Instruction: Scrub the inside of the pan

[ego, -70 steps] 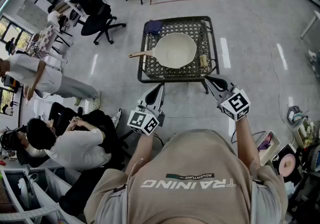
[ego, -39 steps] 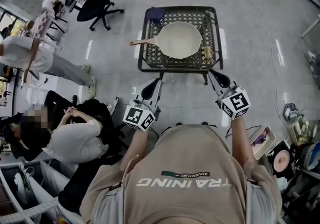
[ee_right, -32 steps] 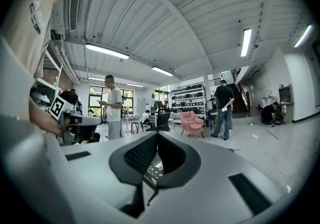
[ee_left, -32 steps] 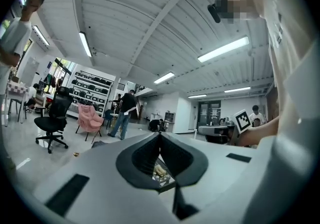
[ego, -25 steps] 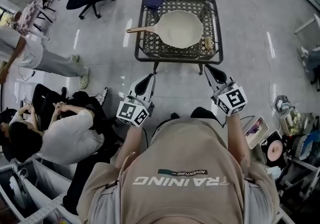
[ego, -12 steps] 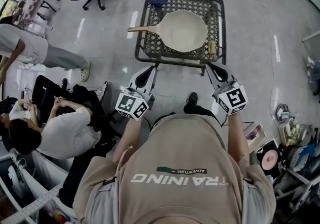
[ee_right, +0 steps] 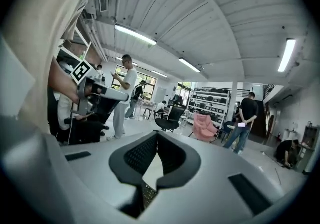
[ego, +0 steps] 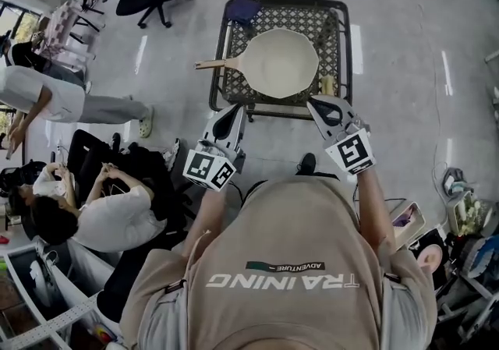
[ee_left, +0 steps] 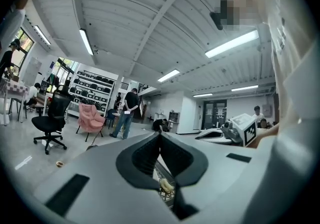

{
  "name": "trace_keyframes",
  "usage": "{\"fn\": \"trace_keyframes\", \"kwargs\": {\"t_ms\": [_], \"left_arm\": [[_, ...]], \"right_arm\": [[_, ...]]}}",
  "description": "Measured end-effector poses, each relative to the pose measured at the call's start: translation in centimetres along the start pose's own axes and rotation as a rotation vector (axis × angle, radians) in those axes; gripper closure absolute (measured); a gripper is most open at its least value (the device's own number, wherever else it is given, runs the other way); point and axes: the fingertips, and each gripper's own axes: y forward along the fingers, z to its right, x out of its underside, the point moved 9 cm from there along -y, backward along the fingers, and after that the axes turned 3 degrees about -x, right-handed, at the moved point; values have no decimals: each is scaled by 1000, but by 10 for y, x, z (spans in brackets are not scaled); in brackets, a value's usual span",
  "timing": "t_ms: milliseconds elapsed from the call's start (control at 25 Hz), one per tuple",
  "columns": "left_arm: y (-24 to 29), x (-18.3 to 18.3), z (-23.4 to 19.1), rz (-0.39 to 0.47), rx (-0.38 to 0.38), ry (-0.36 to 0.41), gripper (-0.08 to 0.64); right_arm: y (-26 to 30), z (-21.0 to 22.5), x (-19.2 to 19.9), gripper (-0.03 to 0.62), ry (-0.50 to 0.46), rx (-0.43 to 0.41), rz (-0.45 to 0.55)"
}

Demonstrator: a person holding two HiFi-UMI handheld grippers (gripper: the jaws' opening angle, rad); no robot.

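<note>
In the upper centre, the pan (ego: 281,62) lies on the mesh table (ego: 219,76). The left gripper (ego: 233,111) and right gripper (ego: 313,101), both closed and empty, hover before it. This looks like the approach. Next, I think, the right one must open for the small tan piece (ego: 328,86).

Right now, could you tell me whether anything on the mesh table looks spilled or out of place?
Nothing stands out. The pan sits flat and empty on the table, its handle poking past the left edge; a blue cloth lies in a far corner.
</note>
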Motion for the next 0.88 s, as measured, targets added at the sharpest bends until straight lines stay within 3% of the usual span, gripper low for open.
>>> {"fn": "trace_keyframes", "kwargs": {"t_ms": [200, 400, 680, 880], "left_arm": [[30, 5, 15, -5, -17, -28, 541], [39, -3, 15, 3, -45, 5, 542], [36, -15, 8, 31, -133, 49, 541], [38, -14, -12, 36, -136, 44, 541]], "right_arm": [[4, 6, 20, 574, -16, -43, 23], [10, 7, 17, 574, -25, -45, 33], [22, 31, -2, 574, 142, 74, 181], [35, 45, -6, 574, 142, 93, 169]]}}
